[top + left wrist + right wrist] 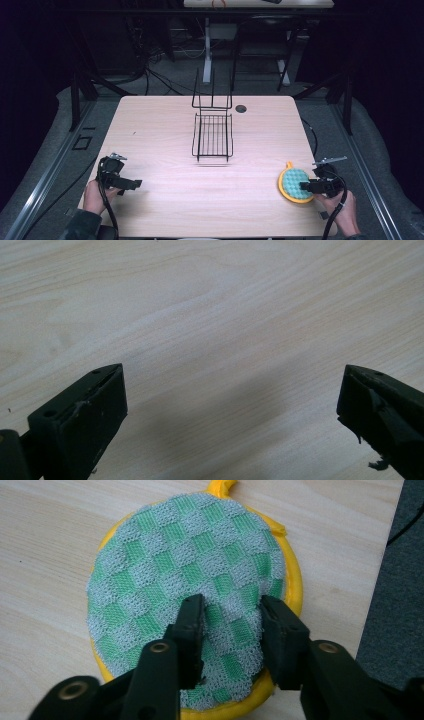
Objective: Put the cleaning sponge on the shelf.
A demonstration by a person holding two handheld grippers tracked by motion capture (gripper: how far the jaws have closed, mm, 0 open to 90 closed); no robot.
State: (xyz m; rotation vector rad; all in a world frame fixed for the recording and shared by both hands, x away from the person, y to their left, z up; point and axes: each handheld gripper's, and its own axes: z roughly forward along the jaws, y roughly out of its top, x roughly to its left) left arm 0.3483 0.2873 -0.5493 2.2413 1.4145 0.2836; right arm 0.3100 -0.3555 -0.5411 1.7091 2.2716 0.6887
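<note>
High view: the bench [160,135] carries a wire rack [212,135] at centre. The round green-and-yellow scrubber [190,595] lies near the right edge. The right gripper [230,612] has its fingers pinching the scrubber's mesh; the left gripper [232,395] fingers stand wide apart, holding nothing.

sponge [295,184] x1 | wire rack [212,134] x1 | hand-held grippers x2: L [131,184], R [302,186]

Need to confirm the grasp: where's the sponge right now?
The sponge lies near the table's front right corner in the high view, pinched by the right gripper, well right of the wire rack.
</note>
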